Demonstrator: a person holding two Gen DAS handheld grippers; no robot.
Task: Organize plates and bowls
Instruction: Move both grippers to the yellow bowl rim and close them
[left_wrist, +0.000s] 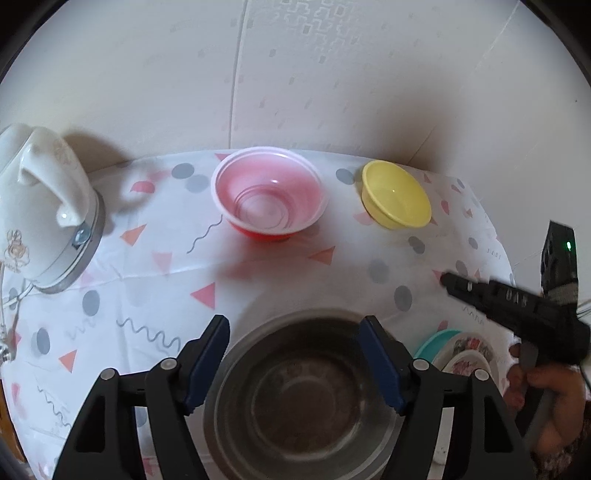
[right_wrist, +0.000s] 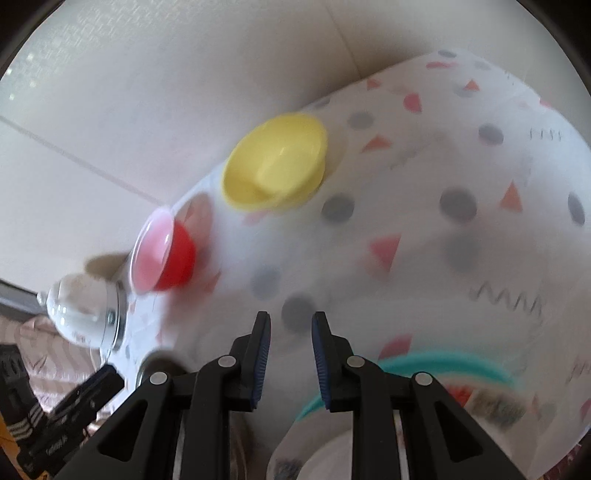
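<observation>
Left wrist view: the left gripper (left_wrist: 295, 339) hangs with its blue-padded fingers spread wide, one on each side of a steel bowl (left_wrist: 303, 398) directly below; whether the pads touch the rim cannot be told. The bowl sits on a table (left_wrist: 166, 288) covered by a white cloth printed with grey dots, pink triangles and squiggles. To the right, just beside the steel bowl, lie a teal-rimmed plate (left_wrist: 439, 341) and a patterned plate (left_wrist: 469, 354) overlapping it. The right gripper (left_wrist: 447, 282) reaches in above them, held by a hand (left_wrist: 543, 391). Farther back stand a red bowl (left_wrist: 269, 195) and a yellow bowl (left_wrist: 395, 195), apart from each other, near a pale wall (left_wrist: 184, 74). A white kettle (left_wrist: 44, 210) stands far left.

Right wrist view (blurred): the right gripper's (right_wrist: 290, 328) fingers stand narrowly apart, holding nothing, over bare cloth; the teal rim (right_wrist: 443, 360) curves just below.
</observation>
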